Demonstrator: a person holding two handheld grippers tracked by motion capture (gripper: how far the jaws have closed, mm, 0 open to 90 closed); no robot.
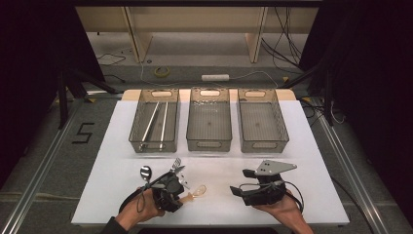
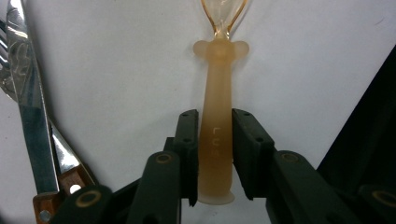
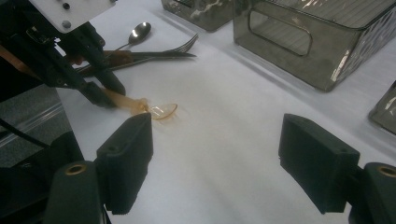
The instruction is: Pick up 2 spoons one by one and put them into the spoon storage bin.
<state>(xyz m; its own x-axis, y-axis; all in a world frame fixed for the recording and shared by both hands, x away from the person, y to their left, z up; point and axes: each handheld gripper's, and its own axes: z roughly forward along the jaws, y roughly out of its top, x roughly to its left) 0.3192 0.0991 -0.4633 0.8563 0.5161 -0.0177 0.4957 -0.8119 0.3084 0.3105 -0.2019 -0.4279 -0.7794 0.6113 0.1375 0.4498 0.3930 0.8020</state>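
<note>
High view: left gripper (image 1: pixel 181 187) low over the white table (image 1: pixel 311 195), at the amber spoon (image 1: pixel 194 193); right gripper (image 1: pixel 243 183) held apart to the right.
Left gripper view: jaws flank the amber spoon's (image 2: pixel 217 140) handle, pads against both sides, gripping it; knife (image 2: pixel 28 112) lies alongside.
Right gripper view: right gripper (image 3: pixel 212 154) jaws wide open, nothing between; grey bin (image 3: pixel 322 42) beyond

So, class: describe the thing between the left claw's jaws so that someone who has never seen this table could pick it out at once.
Start at the white table, at its near edge, below the leftmost of three grey bins. There the left claw has its jaws on either side of a spoon. Unlike the steel spoon, fork and knife beside it, it is translucent amber plastic.
</note>
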